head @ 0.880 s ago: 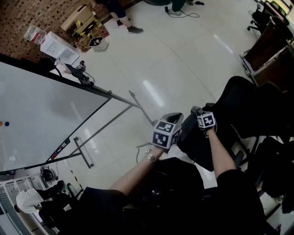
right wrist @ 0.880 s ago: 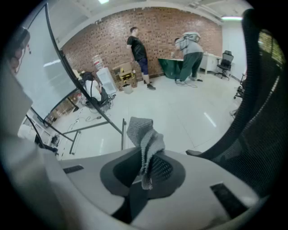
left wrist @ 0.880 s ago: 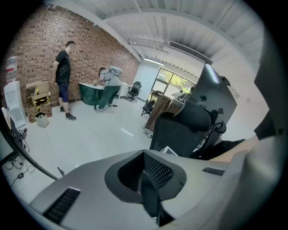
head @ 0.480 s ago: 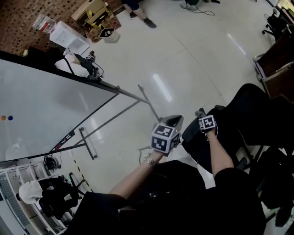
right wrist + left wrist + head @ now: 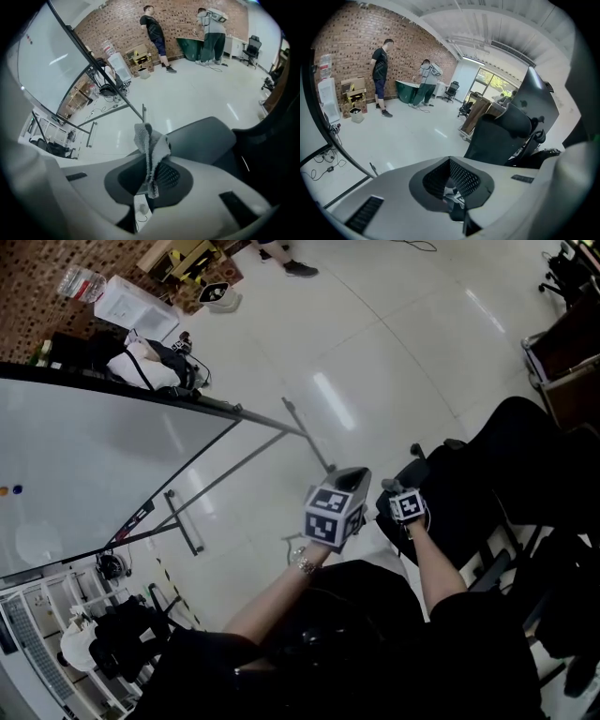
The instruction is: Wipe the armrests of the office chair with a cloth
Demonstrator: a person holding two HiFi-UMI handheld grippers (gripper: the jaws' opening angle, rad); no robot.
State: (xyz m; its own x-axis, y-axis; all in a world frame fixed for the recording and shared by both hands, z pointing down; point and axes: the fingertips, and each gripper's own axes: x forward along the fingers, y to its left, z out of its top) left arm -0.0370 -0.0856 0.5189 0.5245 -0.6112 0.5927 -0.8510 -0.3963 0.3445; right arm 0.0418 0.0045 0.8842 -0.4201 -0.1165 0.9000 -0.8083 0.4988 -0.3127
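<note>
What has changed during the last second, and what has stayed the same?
The right gripper, shut on the grey knitted cloth, drew back towards the person and nearer the left gripper, along the dark grey armrest of the black office chair. Nothing was taken or released. The left gripper stayed raised and empty; the whiteboard stands as before.

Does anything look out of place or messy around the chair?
Nothing stands out. The grey knitted cloth is bunched in the right gripper, near the chair's grey armrest pad; no spill or damage shows.
</note>
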